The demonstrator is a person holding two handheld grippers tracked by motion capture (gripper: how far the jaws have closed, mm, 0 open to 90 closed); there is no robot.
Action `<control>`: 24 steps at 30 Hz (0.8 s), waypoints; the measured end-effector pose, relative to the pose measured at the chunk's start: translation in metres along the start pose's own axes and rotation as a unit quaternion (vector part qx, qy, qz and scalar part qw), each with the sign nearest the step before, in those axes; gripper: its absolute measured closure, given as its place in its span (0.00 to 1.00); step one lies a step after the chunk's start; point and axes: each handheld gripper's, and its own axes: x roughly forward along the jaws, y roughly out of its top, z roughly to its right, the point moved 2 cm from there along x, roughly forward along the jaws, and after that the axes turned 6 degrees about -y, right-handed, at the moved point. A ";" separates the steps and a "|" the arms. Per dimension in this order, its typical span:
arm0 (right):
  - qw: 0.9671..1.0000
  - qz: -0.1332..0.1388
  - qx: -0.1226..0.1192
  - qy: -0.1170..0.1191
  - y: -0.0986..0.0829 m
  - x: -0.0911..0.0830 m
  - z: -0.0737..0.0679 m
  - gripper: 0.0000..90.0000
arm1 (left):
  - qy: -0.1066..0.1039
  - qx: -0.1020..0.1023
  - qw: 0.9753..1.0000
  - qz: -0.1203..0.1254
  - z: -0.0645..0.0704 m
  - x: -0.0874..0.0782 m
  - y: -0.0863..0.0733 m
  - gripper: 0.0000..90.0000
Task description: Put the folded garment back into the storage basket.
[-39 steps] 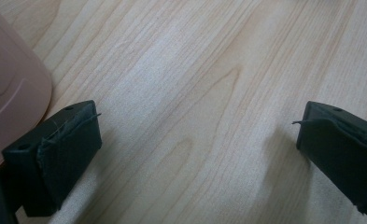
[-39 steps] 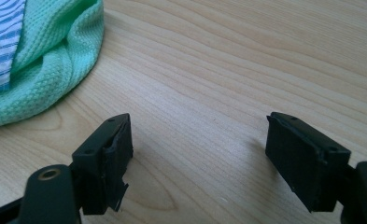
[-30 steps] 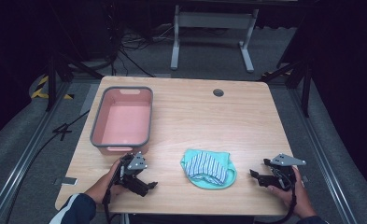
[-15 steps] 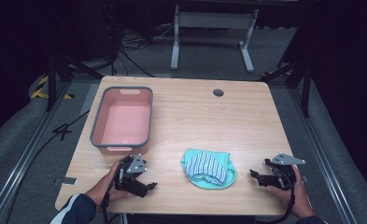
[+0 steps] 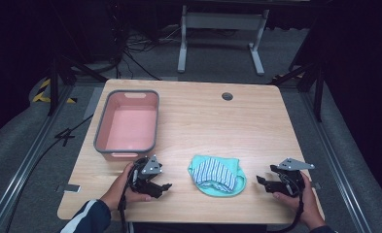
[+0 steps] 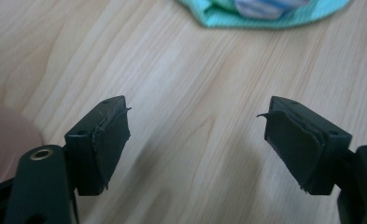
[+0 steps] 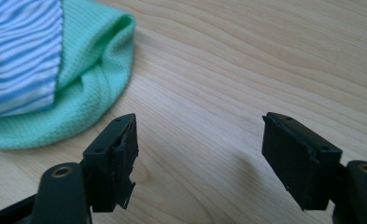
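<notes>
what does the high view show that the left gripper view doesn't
High view alone: the pink bin at the table's left, the right gripper in the person's hand beside the folded cloths, and the floor and frame beyond the table.

Left gripper view alone: the left gripper up close, jaws standing wide apart over bare wood with nothing between them.

Shared: the wooden table and the cloths, a striped one lying on a green one.

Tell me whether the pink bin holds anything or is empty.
Empty: the high view shows the pink bin's bare bottom, and the striped and green cloths lie on the table outside it.
</notes>
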 end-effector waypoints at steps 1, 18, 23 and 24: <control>1.000 0.003 0.000 0.004 0.002 -0.001 -0.002 0.32 | -0.001 0.001 1.000 0.001 0.000 0.001 0.003 0.26; 0.998 0.012 -0.051 0.025 0.034 0.006 -0.035 0.41 | 0.009 0.034 0.999 0.005 -0.006 0.028 0.050 0.31; 0.998 0.008 -0.059 0.029 0.043 0.014 -0.043 0.46 | 0.021 0.031 0.999 0.005 -0.010 0.042 0.065 0.34; 0.998 0.006 -0.061 0.028 0.046 0.017 -0.045 0.47 | 0.023 0.032 0.999 0.005 -0.012 0.046 0.067 0.34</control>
